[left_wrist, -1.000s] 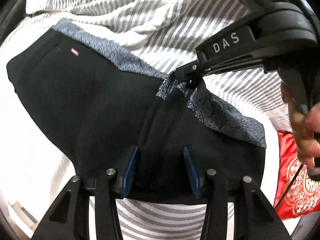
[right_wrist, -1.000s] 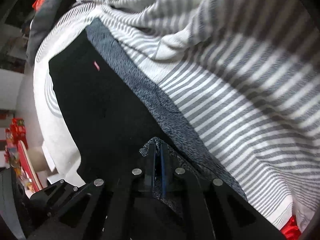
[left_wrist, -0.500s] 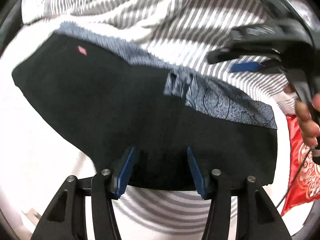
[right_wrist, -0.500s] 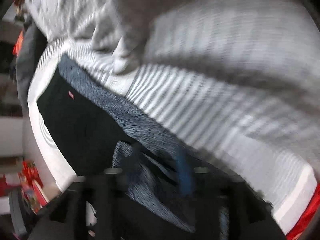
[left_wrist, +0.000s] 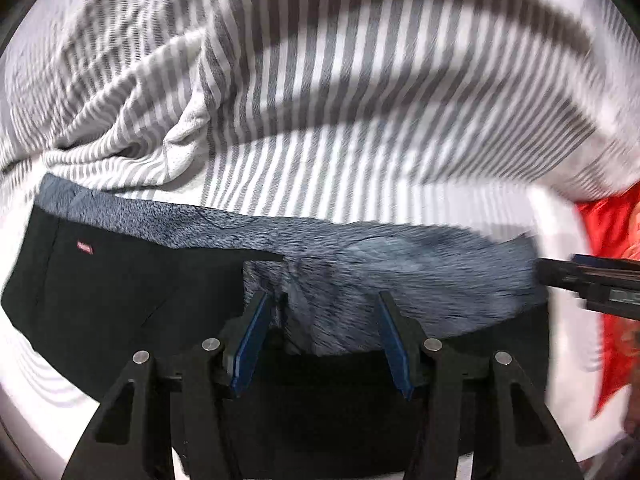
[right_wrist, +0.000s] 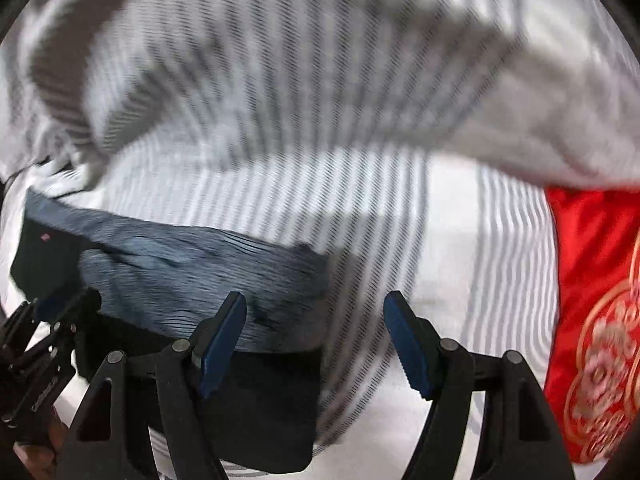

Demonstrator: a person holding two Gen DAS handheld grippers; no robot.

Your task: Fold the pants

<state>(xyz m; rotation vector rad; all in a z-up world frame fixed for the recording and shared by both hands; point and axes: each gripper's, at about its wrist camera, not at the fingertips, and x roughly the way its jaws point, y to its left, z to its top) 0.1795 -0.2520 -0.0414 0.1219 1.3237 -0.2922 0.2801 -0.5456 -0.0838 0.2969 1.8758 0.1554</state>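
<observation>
Black pants (left_wrist: 120, 296) with a grey-blue fleecy lining (left_wrist: 420, 276) lie flat on a striped sheet, and a small red tag (left_wrist: 85, 247) shows near their left end. My left gripper (left_wrist: 323, 298) hovers open over the fleecy part, its blue pads clear of the cloth. My right gripper (right_wrist: 316, 300) is open too, standing over the right end of the pants (right_wrist: 272, 408); its left finger is above the fleece (right_wrist: 192, 268) and its right finger above bare sheet. Each gripper shows at the edge of the other's view: the right gripper (left_wrist: 592, 280) and the left gripper (right_wrist: 40, 360).
A grey-and-white striped sheet (left_wrist: 360, 100) covers the bed, bunched into folds behind the pants. A red cloth with a gold pattern (right_wrist: 600, 320) lies just right of the pants. A hand (right_wrist: 36, 452) holds the left gripper.
My right gripper let go of the pinched fleecy edge, opened wide and swung right to the end of the pants. My left gripper opened slightly and slid right over the fleece.
</observation>
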